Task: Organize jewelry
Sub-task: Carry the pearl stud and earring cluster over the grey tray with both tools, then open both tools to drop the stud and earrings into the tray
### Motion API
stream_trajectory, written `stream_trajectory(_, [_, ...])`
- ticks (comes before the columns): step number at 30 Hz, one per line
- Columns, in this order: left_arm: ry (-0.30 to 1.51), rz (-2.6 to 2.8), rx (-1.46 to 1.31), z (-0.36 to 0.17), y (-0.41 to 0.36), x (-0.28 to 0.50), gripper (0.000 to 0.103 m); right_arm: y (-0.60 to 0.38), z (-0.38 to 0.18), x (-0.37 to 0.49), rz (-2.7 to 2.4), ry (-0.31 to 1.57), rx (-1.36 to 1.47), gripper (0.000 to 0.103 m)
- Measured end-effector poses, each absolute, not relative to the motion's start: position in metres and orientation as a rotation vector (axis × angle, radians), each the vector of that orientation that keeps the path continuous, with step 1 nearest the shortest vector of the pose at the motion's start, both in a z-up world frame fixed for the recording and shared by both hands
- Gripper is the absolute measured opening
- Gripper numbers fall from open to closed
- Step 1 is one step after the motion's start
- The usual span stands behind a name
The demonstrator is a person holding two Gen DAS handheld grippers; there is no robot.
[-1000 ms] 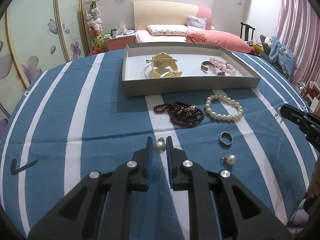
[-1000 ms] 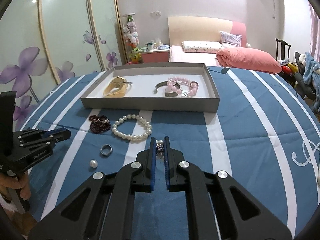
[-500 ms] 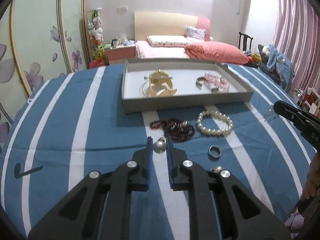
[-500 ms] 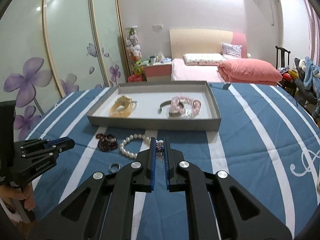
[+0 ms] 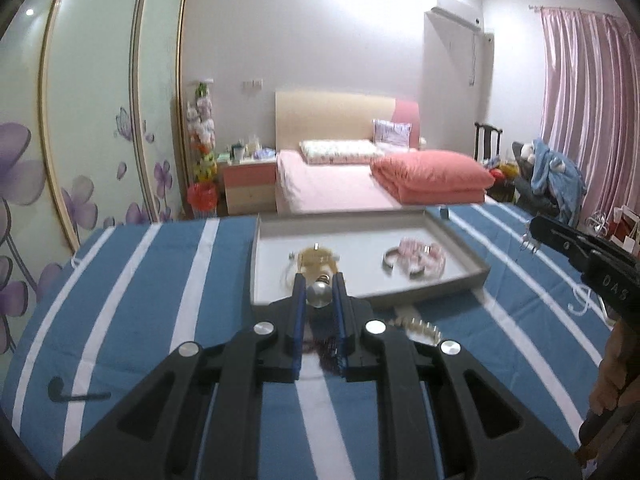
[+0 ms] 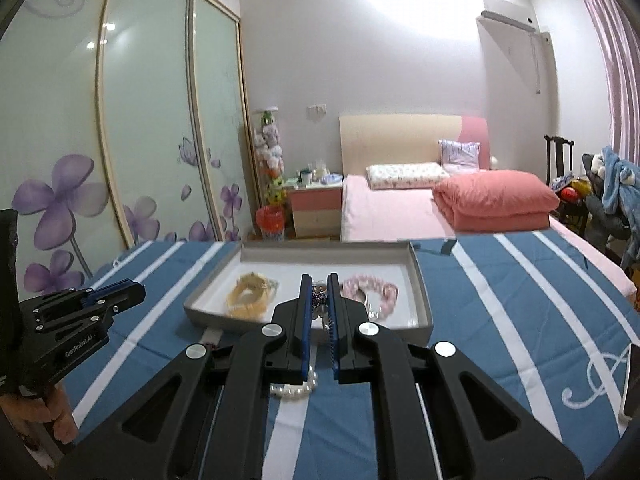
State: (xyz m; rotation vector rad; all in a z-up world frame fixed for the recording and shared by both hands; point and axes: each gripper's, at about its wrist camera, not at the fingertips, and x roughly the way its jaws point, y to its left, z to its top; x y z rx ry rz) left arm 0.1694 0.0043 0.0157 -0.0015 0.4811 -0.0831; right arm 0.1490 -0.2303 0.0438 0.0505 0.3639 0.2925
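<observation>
Left gripper (image 5: 318,294): raised above the striped blue tablecloth (image 5: 140,280) and aimed toward the near wall of the gray tray (image 5: 460,280). Its blue-lined fingers (image 5: 298,300) pinch a round pearl earring (image 5: 319,294) near their tips. In the right wrist view the same tool (image 6: 120,294) appears at the left edge, level with the tray's near left corner, with a bare hand (image 6: 56,416) on its grip.

Right gripper (image 6: 319,296): also held above the cloth, pointing at the middle of the tray's near wall. The fingers (image 6: 306,304) are pressed onto a small beaded ornament (image 6: 319,294); motion blur leaves its exact form uncertain, though it appears to be a dark, sparkling earring. In the left wrist view this tool (image 5: 576,256) enters from the right edge.

Tray contents: a gold bangle (image 6: 248,298) at the left, a silver cuff (image 5: 390,258) touching a pink bead bracelet (image 6: 372,290) at the right.

On the cloth: a pearl bracelet (image 6: 294,388) lies just in front of the tray, partly hidden under the right gripper; a dark red bead necklace (image 5: 320,350) lies beside it, seen between the left gripper's fingers.
</observation>
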Motion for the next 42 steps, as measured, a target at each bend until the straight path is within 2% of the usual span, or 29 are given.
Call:
stream_trajectory(19, [0.334, -0.082, -0.008, 0.054, -0.012, 0.216, 0.014, -0.219, 0.072, 0.187, 0.299, 0.238, 0.051, 0.008])
stream_trajectory(42, [0.406, -0.069, -0.018, 0.007, -0.012, 0.311, 0.014, -0.206, 0.022, 0.286, 0.269, 0.368, 0.068, 0.008])
